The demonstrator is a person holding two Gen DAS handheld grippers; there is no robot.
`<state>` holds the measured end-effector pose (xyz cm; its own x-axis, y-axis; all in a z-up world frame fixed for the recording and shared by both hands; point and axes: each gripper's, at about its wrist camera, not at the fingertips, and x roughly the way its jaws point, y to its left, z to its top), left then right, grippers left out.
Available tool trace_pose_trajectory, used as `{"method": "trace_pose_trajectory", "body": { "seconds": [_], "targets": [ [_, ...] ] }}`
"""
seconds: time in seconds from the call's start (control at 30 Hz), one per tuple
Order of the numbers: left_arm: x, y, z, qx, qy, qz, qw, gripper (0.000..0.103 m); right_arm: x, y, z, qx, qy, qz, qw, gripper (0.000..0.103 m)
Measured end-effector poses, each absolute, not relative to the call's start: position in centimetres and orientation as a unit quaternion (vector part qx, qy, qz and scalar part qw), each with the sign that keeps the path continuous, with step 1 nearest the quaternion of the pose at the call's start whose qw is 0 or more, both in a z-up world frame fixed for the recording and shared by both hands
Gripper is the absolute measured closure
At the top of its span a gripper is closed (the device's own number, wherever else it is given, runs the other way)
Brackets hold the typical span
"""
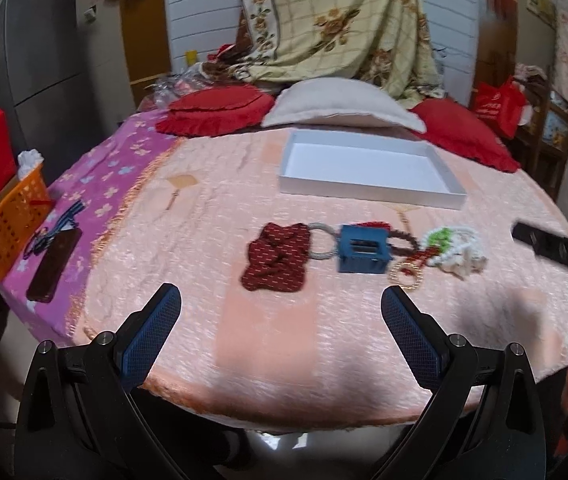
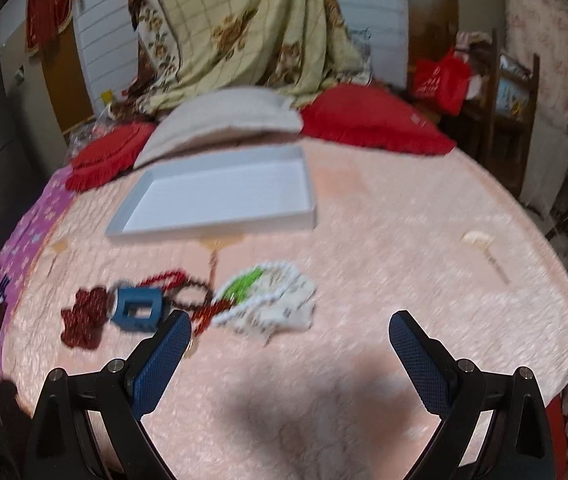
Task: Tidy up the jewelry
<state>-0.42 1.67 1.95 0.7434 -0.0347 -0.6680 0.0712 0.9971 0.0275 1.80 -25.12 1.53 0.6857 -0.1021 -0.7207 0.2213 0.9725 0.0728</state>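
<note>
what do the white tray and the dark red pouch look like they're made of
White tray: probably cardboard or thin card, matte, with crisp folded-looking low walls and flat white faces. Dark red pouch: woven or printed fabric, soft and crumpled, with rows of small pale dashes. Blur leaves the weave uncertain.

A home bedroom: a bed [image 1: 244, 320] under a pink quilted cover fills the frame, with red cushions [image 1: 214, 110] and a white pillow [image 1: 340, 106] at its head, a floral blanket [image 1: 336, 20] draped behind, and a grey fridge [image 1: 40, 56] upper left.
</note>
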Motion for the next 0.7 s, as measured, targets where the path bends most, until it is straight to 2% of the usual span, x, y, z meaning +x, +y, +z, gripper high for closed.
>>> {"method": "trace_pose_trajectory", "body": {
  "seconds": [0.47, 0.7],
  "targets": [
    [2.1, 2.5, 0.0, 0.033, 0.406, -0.010, 0.913, 0.002, 1.4, -22.2, -0.8, 0.009, 0.372, -0.114, 0.921, 0.004],
    [2.3, 2.0, -0.7, 0.045, 0.419, -0.015, 0.907, 0.002, 1.5, -21.7, -1.1, 0.014, 0.389, -0.088, 0.917, 0.004]
  ]
}}
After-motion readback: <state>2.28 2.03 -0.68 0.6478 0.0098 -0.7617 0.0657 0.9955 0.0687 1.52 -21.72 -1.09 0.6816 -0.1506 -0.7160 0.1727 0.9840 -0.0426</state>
